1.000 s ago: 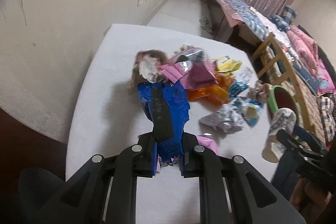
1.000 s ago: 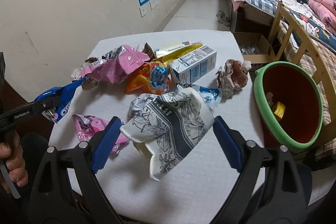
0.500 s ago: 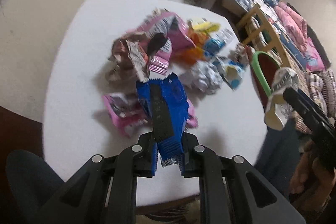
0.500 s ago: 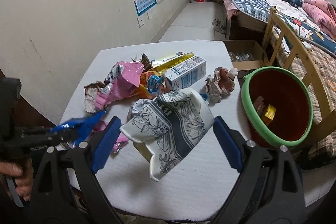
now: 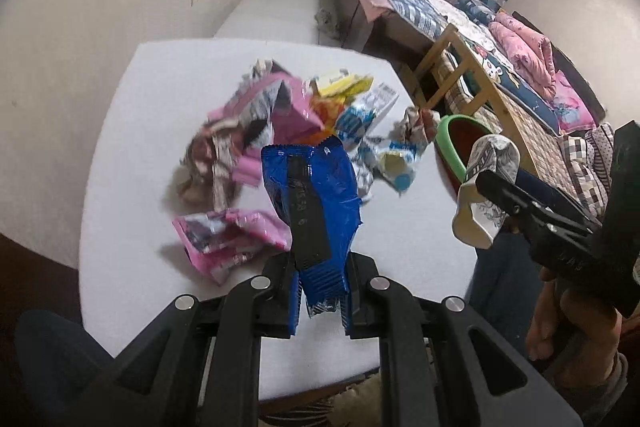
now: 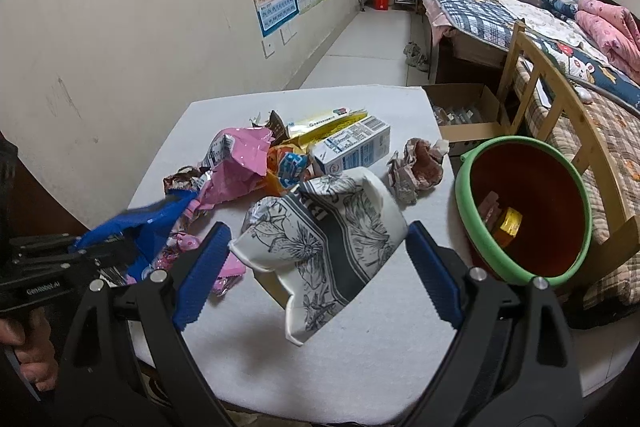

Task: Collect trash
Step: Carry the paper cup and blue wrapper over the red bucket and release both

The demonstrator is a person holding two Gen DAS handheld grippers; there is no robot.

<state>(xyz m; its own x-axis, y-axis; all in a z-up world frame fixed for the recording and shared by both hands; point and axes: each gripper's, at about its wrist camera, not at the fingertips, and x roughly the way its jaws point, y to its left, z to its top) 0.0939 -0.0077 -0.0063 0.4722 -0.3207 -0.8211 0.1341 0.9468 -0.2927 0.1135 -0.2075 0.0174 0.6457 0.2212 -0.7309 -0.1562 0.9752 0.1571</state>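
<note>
Two handheld grippers over a white table (image 6: pixel 360 347) strewn w/ trash. Right gripper (image 6: pixel 316 259): jaws wide, pads pressed on both sides of a crumpled floral paper cup (image 6: pixel 320 231), lifted off the table. Left gripper (image 5: pixel 320 303): jaws nearly closed, pinching a blue wrapper (image 5: pixel 312 203) that stands up from the tips, long axis running away from the gripper.

Key relation: the bin (image 6: pixel 524 207), green rim, red inside, sits off the table's right edge, to the right of the cup and slightly beyond it. Right hand is nearer; left must cross the whole table. Judging by that, the cup likely goes in first.

Still on the table beyond both: pink wrappers, a milk carton (image 6: pixel 352 147), an orange wrapper, a crumpled brown-white wad (image 6: pixel 416 171).

Hard to make out: bin's base is cut off by the table edge; a couple of small items lie inside, one yellow, the rest unclear. Left view's pile is motion-blurred. Wrapper's lower end is hidden between the jaws.
</note>
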